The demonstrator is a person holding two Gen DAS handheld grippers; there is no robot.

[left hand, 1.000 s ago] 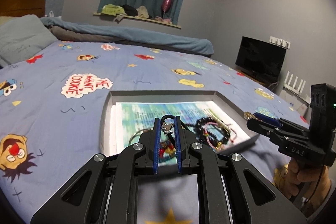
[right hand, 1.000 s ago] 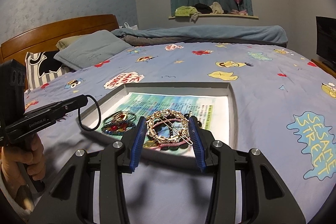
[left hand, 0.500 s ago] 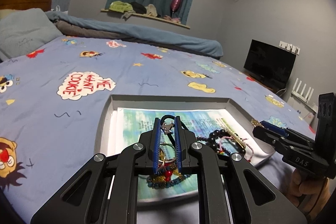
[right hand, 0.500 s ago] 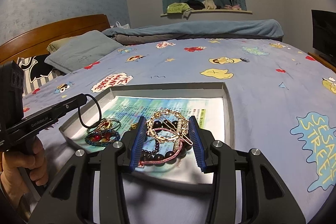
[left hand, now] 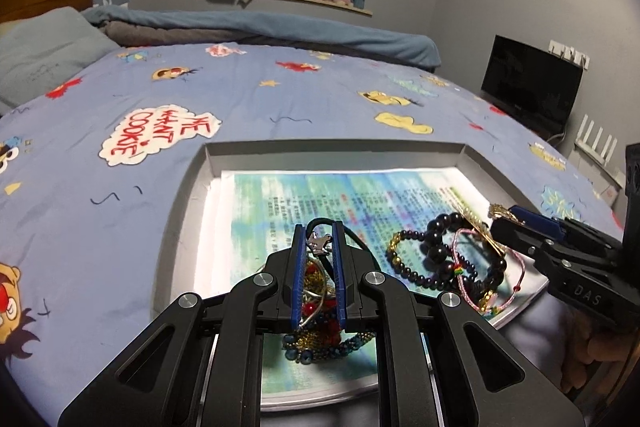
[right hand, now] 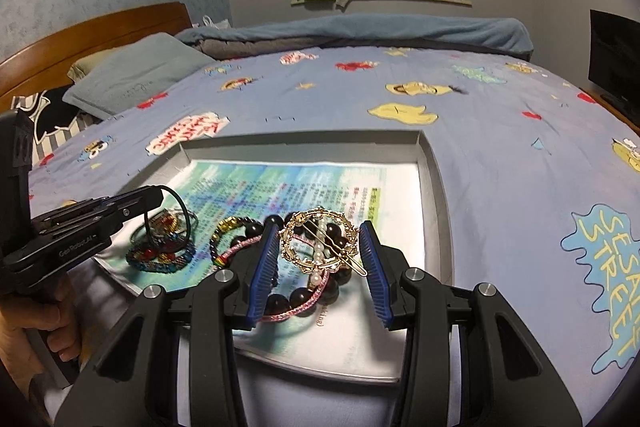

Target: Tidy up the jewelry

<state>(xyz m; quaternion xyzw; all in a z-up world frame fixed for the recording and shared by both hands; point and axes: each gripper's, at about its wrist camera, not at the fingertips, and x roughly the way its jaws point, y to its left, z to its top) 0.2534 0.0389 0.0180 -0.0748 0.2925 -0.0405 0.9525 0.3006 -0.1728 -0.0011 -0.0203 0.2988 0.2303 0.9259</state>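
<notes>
While both tools hang over the near part of the grey tray (left hand: pixel 208 163) on the bed (left hand: pixel 120 227), each carries a piece of jewelry. The left hand-held gripper (left hand: pixel 318 247) has its blue pads close together, clamped on a black cord (left hand: pixel 352 239) with a small silver star charm (left hand: pixel 318 242) showing between them; the cord loops out past the tips. Beneath it, near the tray's near left corner, lies a heap of beaded bracelets (left hand: pixel 324 343) in red, gold and blue, resting on the printed sheet (left hand: pixel 320 195) that lines the tray. The right hand-held gripper (right hand: pixel 320 247) has its pads set wider, gripping a round gold hair clip (right hand: pixel 320 241) with a row of pearls across its middle. Below that clip, toward the tray's near right edge, sit a dark beaded bracelet (left hand: pixel 436 247), a smaller dark and gold bead strand (left hand: pixel 404 251) and a pink cord bracelet (left hand: pixel 480 287), overlapping one another. The two heaps lie apart on the sheet. The far half of the sheet shows only print.
</notes>
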